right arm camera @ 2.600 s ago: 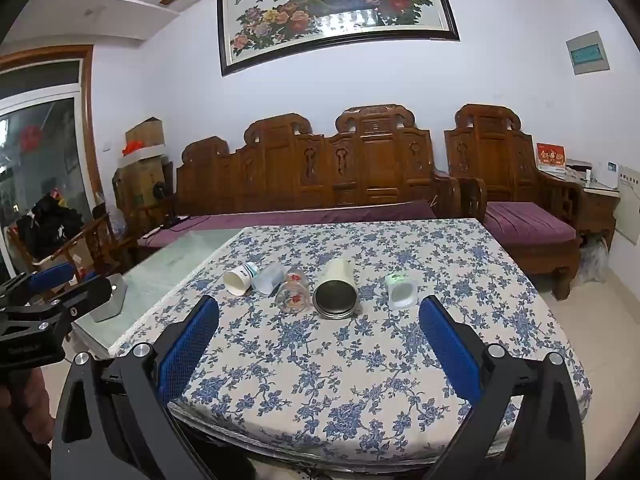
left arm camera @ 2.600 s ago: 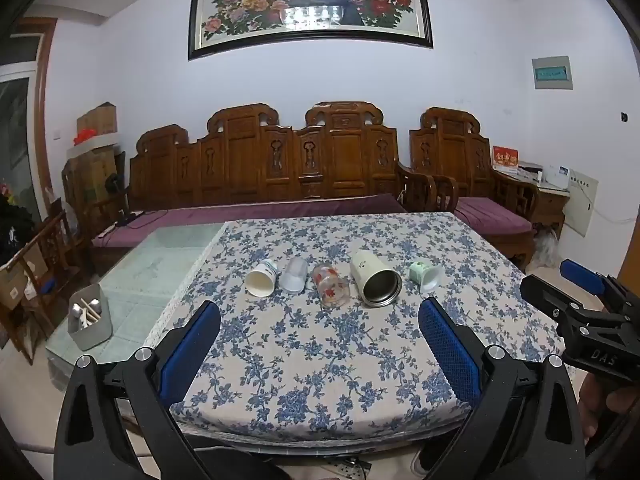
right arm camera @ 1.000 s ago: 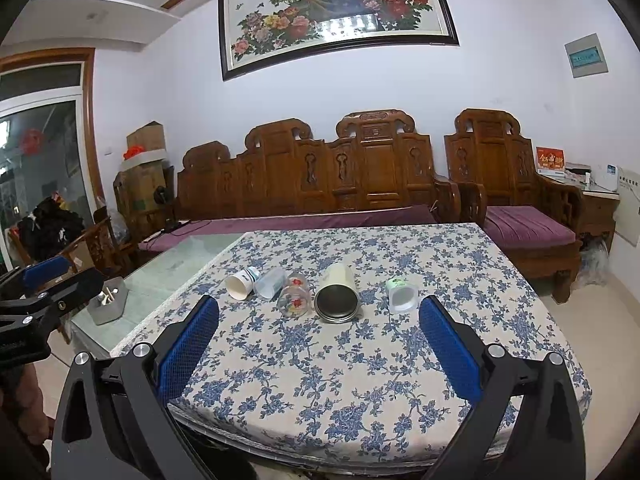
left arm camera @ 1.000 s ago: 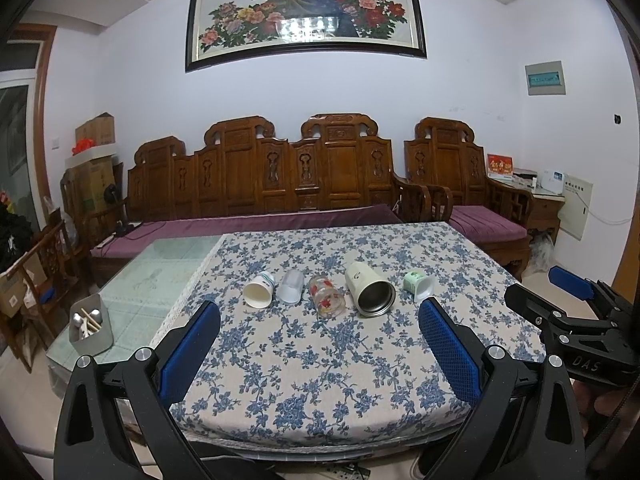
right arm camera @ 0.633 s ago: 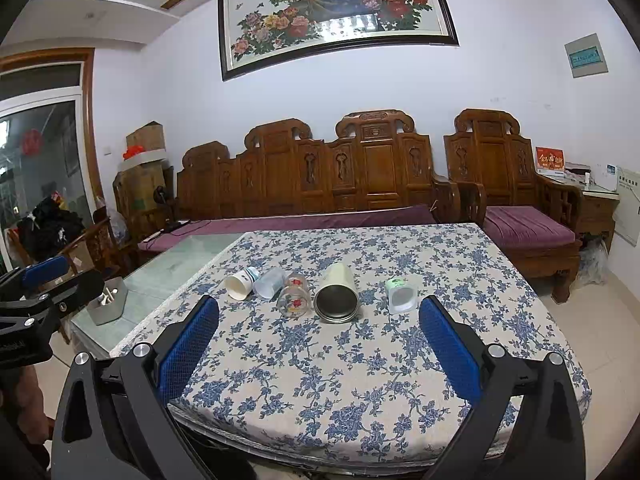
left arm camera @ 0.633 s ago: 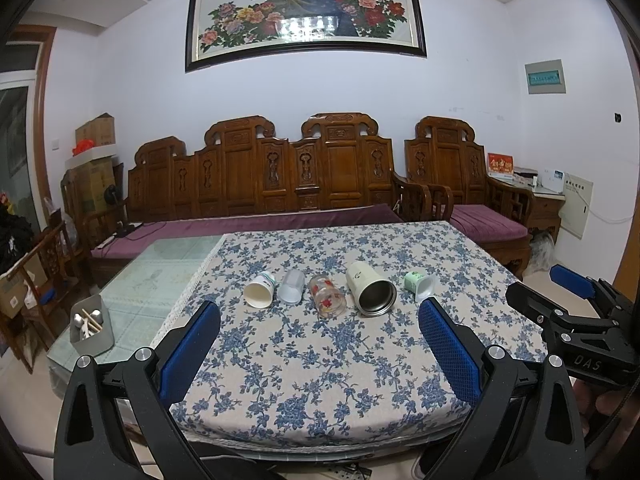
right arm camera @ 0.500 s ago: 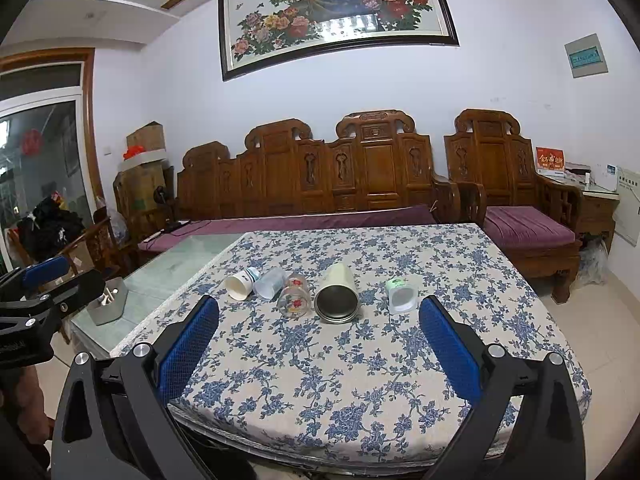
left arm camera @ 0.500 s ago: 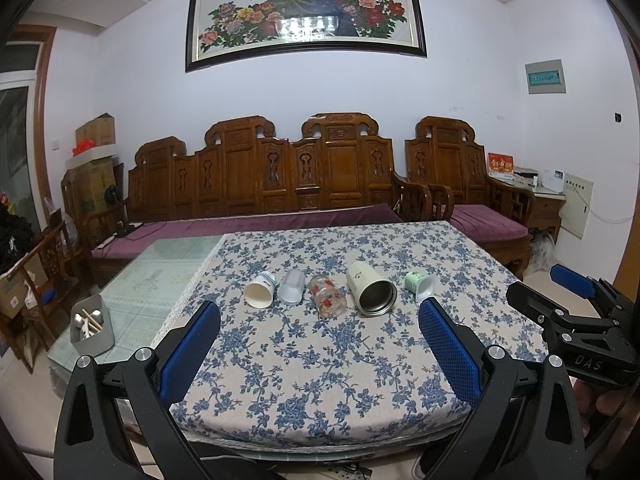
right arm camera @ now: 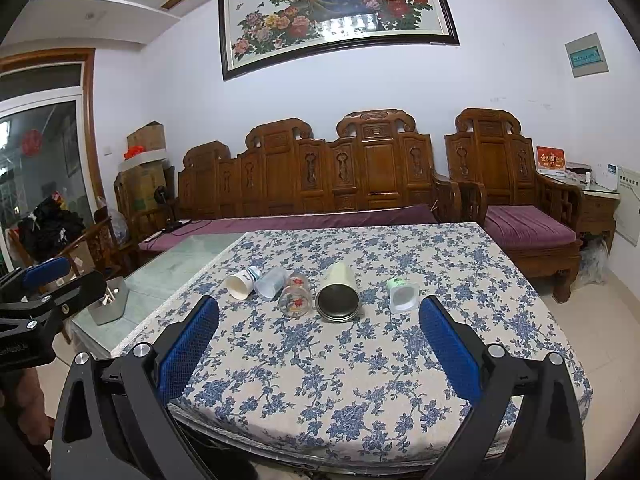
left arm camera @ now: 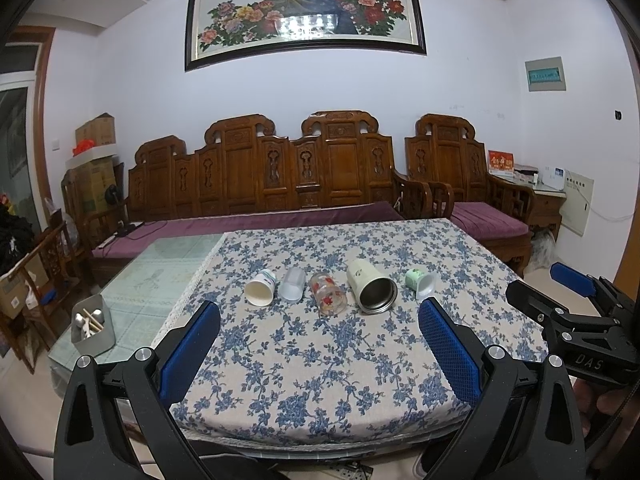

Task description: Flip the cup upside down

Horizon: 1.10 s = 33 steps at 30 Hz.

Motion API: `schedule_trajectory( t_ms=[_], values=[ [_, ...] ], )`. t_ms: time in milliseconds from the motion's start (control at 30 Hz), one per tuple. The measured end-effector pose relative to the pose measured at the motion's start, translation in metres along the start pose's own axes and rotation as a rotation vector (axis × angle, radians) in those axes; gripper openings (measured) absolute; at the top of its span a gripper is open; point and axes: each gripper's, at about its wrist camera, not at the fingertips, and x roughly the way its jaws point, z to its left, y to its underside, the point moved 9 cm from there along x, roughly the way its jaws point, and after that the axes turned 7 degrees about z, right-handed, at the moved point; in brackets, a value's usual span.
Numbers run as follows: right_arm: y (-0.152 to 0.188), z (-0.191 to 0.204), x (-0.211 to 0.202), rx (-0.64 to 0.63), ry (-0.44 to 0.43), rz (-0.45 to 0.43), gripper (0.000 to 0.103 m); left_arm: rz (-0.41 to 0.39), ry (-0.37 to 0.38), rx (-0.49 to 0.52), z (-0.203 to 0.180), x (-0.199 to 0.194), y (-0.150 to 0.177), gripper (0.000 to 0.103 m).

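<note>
Several cups lie on their sides in a row on the floral tablecloth (left arm camera: 312, 364): a white paper cup (left arm camera: 261, 287), a clear plastic cup (left arm camera: 291, 285), a glass with red flowers (left arm camera: 328, 293), a cream steel-lined tumbler (left arm camera: 371, 291) and a small green cup (left arm camera: 420, 281). The same row shows in the right wrist view, from the paper cup (right arm camera: 242, 282) to the green cup (right arm camera: 402, 295). My left gripper (left arm camera: 319, 354) is open and empty, short of the table's near edge. My right gripper (right arm camera: 319, 354) is open and empty too, also back from the cups.
A glass-topped table part (left arm camera: 160, 264) lies left of the cloth, with a metal holder of utensils (left arm camera: 93, 330) at its corner. A carved wooden sofa (left arm camera: 280, 184) stands behind the table, an armchair (left arm camera: 472, 192) at the right. The other gripper shows at each view's edge (left arm camera: 576, 320).
Both grippers have drawn back slightly and risen since 2.6 s ago, and have hardly moved in the last second. The cups have not moved.
</note>
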Motion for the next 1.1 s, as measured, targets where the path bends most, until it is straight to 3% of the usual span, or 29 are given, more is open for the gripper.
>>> schedule_trajectory(
  t_ms=[433,1100],
  values=[
    [0.006,-0.006,0.019,0.016,-0.016,0.042,0.101,0.055,-0.001,0.014,0.002,0.026,0.006,0.096],
    [-0.019,-0.034,0.16,-0.013,-0.062,0.282,0.101,0.277,0.06,0.09,0.006,0.155,-0.002,0.096]
  ],
)
